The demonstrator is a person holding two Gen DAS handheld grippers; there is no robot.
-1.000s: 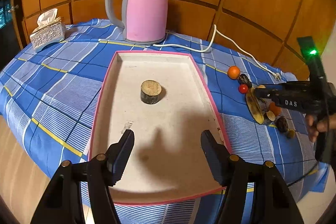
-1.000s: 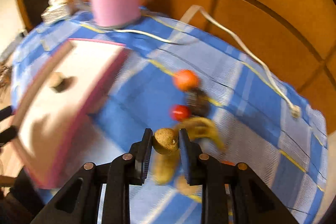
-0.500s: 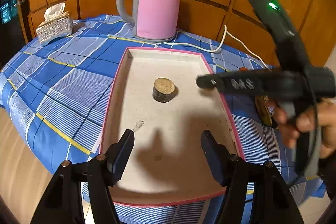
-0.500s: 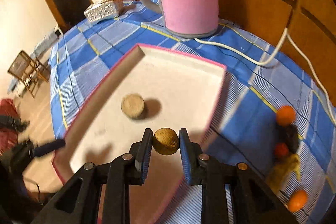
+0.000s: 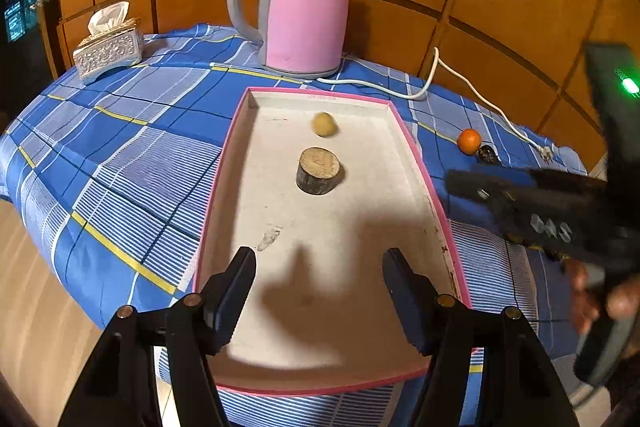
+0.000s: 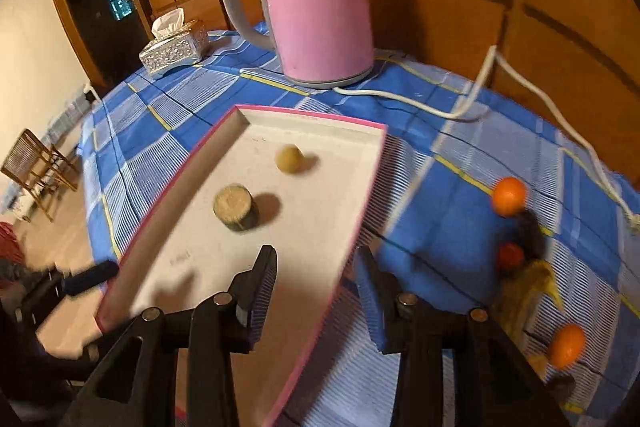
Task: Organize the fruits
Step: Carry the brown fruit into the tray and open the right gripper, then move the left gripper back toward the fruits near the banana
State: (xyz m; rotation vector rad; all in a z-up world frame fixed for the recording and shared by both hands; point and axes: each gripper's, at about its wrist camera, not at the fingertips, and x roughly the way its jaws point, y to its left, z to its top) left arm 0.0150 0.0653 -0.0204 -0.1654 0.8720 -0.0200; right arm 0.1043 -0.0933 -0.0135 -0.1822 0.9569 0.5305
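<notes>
home, probably | kettle [image 5: 304, 3] | tissue box [image 5: 108, 51] | checked tablecloth [image 5: 120, 147]

You face a pink kettle [image 5: 304, 3] on the desk's blue checked cloth [image 5: 120, 155], its white cord [image 5: 452, 83] trailing right; a silver tissue box [image 5: 108, 47] sits far left.
</notes>
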